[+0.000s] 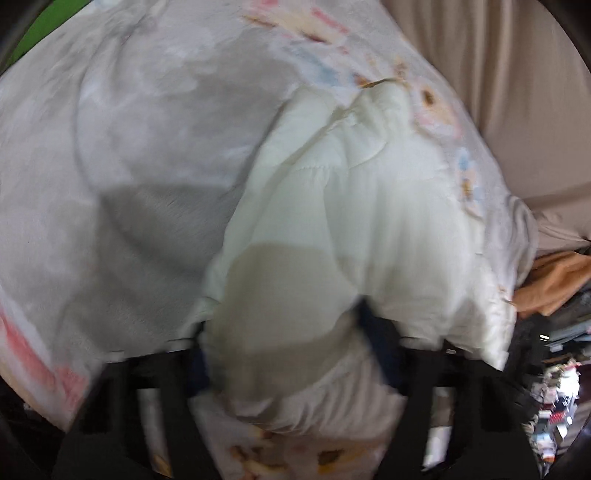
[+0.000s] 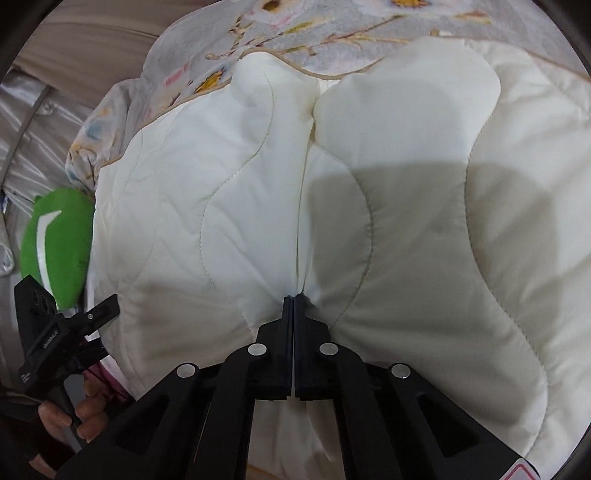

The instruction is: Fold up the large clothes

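A large quilted blanket, cream on one side [image 2: 406, 229] and grey floral on the other [image 2: 303, 29], fills both views. My right gripper [image 2: 293, 297] is shut on a pinched fold of the cream side. In the blurred left wrist view the cream side [image 1: 332, 206] lies bunched over the grey floral side [image 1: 129, 147]. My left gripper [image 1: 284, 339] has its jaws apart with a thick bunch of blanket between the fingers [image 1: 373, 332]. The left gripper also shows at the lower left of the right wrist view [image 2: 99, 310], held by a hand at the blanket's edge.
A green plush cushion [image 2: 55, 240] lies left of the blanket on shiny grey bedding [image 2: 26, 147]. Beige curtains [image 1: 498, 92] hang behind. An orange cloth [image 1: 554, 280] and cluttered shelves [image 1: 554, 406] are at the right.
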Available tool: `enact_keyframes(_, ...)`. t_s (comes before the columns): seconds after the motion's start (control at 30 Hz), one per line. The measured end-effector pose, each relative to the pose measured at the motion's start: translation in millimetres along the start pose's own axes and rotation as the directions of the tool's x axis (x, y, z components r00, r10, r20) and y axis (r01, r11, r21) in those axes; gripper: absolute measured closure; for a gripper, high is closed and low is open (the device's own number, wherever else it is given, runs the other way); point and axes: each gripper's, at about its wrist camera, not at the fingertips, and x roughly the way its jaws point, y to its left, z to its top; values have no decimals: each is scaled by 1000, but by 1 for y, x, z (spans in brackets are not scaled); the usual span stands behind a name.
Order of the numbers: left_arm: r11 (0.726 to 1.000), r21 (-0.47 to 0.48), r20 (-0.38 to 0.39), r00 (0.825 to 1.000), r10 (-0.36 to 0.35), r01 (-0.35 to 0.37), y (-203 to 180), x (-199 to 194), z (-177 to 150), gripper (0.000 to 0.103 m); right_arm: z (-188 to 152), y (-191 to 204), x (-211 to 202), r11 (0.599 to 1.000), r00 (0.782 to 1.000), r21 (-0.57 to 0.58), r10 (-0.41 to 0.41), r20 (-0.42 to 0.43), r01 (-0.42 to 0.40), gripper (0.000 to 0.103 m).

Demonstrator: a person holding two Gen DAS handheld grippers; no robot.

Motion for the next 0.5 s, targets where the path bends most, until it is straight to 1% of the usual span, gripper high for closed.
enact_keyframes(0.03, 1000, 9, 11, 1000, -24, 24, -5, -8, 1, 76, -1, 1, -2, 1000, 1000, -3, 1, 4, -1, 103)
enact_keyframes(0.1, 995, 43, 36, 995, -92, 90, -23, -35, 2, 82, -3, 1, -8, 1000, 1000, 3, 0, 24, 0, 103)
enact_keyframes(0.17, 983, 107, 56, 986, -156, 150, -52, -62, 1, 83, -9, 0, -26, 999, 997, 23, 23, 70, -24, 101)
enact_keyframes(0.23, 955, 233, 69, 976, -206, 185, -95, -89, -6, 84, -22, -7, -53, 999, 991, 31, 23, 133, -28, 101)
enact_keyframes(0.27, 935, 289, 68, 970, -233, 205, -117, -97, -10, 84, -28, -13, -63, 999, 989, 36, 24, 145, -29, 100)
enact_keyframes(0.3, 906, 354, 56, 962, -268, 232, -144, -105, -15, 84, -36, -20, -72, 998, 989, 44, 27, 148, -34, 100)
enact_keyframes(0.33, 878, 408, 41, 955, -293, 252, -168, -109, -21, 84, -45, -28, -75, 997, 989, 51, 41, 139, -49, 99)
enact_keyframes(0.37, 855, 444, 23, 950, -311, 269, -185, -108, -27, 84, -50, -34, -72, 996, 991, 59, 62, 119, -69, 99)
enact_keyframes(0.4, 813, 502, -19, 944, -330, 294, -214, -104, -38, 84, -56, -39, -65, 994, 992, 73, 76, 100, -83, 99)
enact_keyframes(0.43, 786, 536, -48, 941, -335, 307, -232, -97, -44, 85, -59, -43, -57, 992, 992, 89, 85, 91, -93, 102)
enact_keyframes(0.47, 746, 588, -86, 941, -326, 313, -258, -85, -58, 85, -64, -52, -49, 985, 989, 119, 115, 94, -126, 103)
enact_keyframes(0.5, 715, 624, -116, 942, -314, 315, -275, -73, -71, 85, -67, -61, -45, 973, 983, 161, 153, 100, -168, 103)
